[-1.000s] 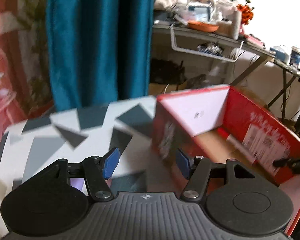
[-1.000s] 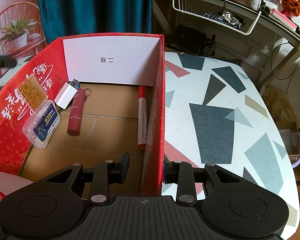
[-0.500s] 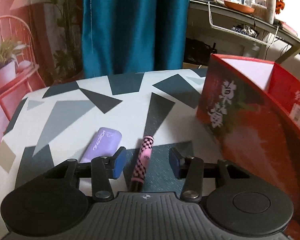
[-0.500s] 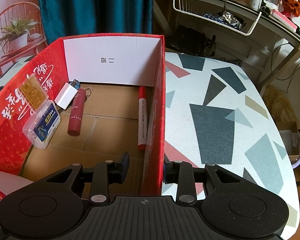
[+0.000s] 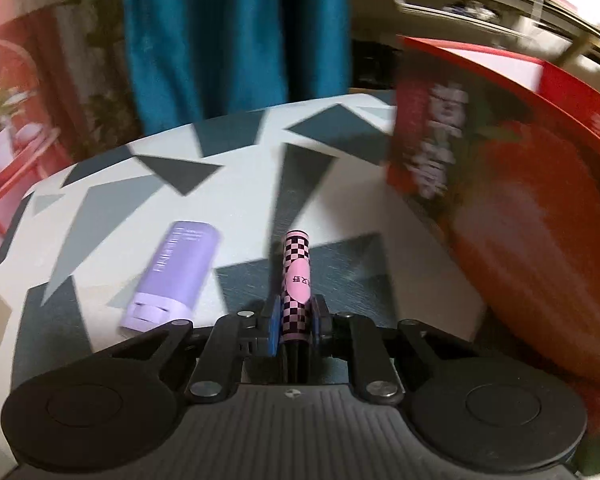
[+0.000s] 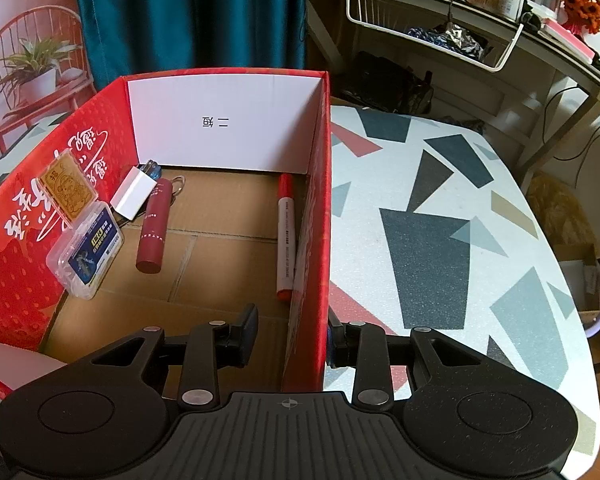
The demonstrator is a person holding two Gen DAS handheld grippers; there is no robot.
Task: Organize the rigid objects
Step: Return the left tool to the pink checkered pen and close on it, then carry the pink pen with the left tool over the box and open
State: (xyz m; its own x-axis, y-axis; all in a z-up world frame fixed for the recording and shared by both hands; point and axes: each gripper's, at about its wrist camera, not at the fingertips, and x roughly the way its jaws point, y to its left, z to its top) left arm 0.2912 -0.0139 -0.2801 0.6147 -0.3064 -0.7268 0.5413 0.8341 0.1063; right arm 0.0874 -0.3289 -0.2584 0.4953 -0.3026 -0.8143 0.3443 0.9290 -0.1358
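The left hand-held gripper has just been closing and is squeezing the pink pen, low in the middle, to lift it. The right hand-held gripper is sitting narrow astride the box wall, steadying it.

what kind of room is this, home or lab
Most likely a lived-in home room, not a lab: a teal curtain, a cluttered side desk with orange flowers, and a tabletop with a geometric pattern holding a red cardboard box.
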